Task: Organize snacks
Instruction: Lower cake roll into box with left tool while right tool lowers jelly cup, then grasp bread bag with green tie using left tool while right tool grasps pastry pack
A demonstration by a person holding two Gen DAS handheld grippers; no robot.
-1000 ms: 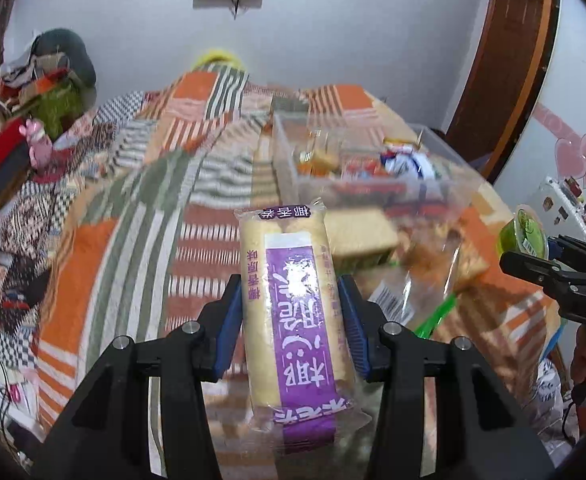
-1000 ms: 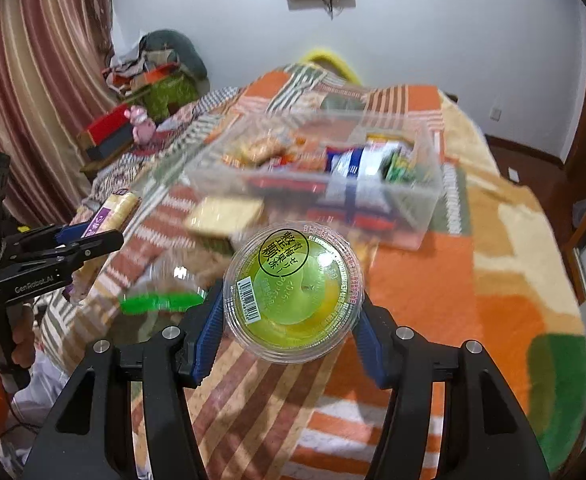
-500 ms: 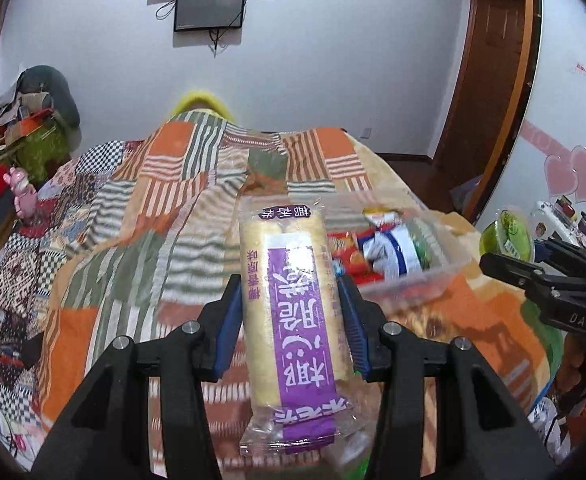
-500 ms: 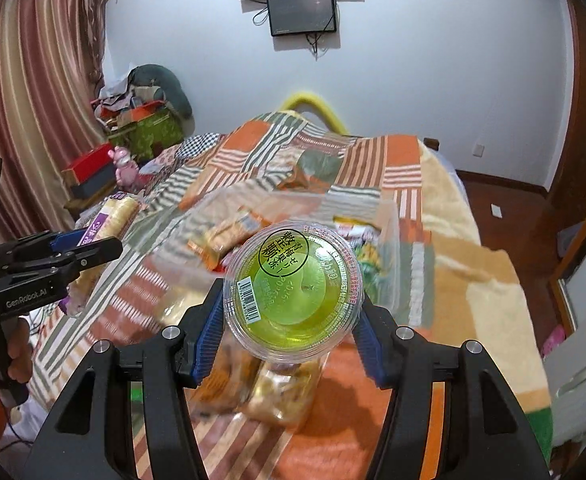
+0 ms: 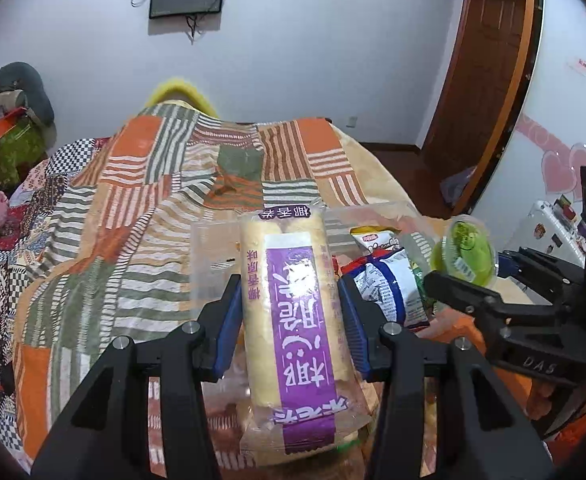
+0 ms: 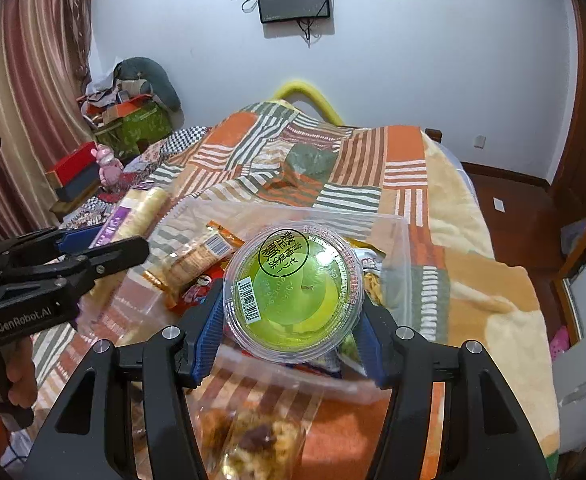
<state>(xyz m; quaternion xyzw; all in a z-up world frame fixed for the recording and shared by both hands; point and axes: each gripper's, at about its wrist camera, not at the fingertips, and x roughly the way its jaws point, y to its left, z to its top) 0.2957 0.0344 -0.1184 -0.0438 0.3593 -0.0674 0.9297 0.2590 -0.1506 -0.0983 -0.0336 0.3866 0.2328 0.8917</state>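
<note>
over the patchwork bedspread (image 5: pixel 141 208), both my claws hang above the clear bin (image 6: pixel 397 264). my left gripper (image 5: pixel 291 312) is clamped on the long cake pack (image 5: pixel 297 312) w/ the purple label, blue pads pressing both long sides; pack runs straight out toward 12 o'clock, its far end over the bin's near-left part. my right gripper (image 6: pixel 293 320) is closed round the green jelly cup (image 6: pixel 295 294), lid facing the cam, barcode at approx 8 o'clock on the lid. cup sits over the bin's near edge.

from the left cam, right gripper (image 5: pixel 465 276) shows at 3 o'clock w/ the cup (image 5: pixel 465 250) tilted. from the right cam, left gripper (image 6: pixel 93 252) is at 9 o'clock, cake pack (image 6: pixel 137 216) poking out toward 1 o'clock.

bin holds a blue-white snack bag (image 5: pixel 389 288), a biscuit pack (image 6: pixel 197 260) and other wrappers, can't tell which. a bag of mixed snacks (image 6: pixel 253 436) lies on the bedspread at 6 o'clock in the right cam, just outside the bin.
</note>
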